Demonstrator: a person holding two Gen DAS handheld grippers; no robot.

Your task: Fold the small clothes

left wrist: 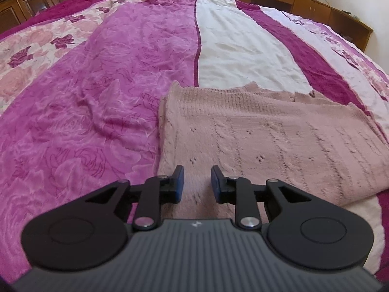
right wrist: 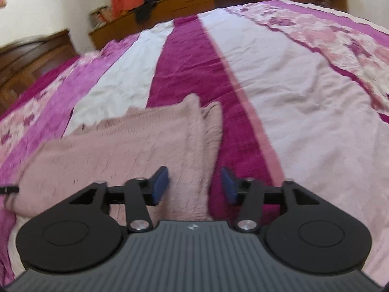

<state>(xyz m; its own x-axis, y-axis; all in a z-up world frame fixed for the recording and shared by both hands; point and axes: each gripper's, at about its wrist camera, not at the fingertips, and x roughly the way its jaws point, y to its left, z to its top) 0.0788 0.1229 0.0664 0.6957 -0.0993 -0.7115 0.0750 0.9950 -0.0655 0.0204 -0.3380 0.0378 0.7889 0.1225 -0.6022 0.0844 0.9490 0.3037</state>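
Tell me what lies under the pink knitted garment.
The pink knitted garment rests on the striped floral bedspread. Whatever bedspread pattern lies directly beneath is covered.

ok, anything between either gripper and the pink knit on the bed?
Nothing visible. The left gripper is open right over the pink knit garment near its left edge. The right gripper is open straddling its right edge. Only the bedspread surrounds it.

Bright, soft daylight from windows beyond the bed (left wrist: pixel 218 56); strong fisheye bending at edges; right wrist view motion-blurred throughout.
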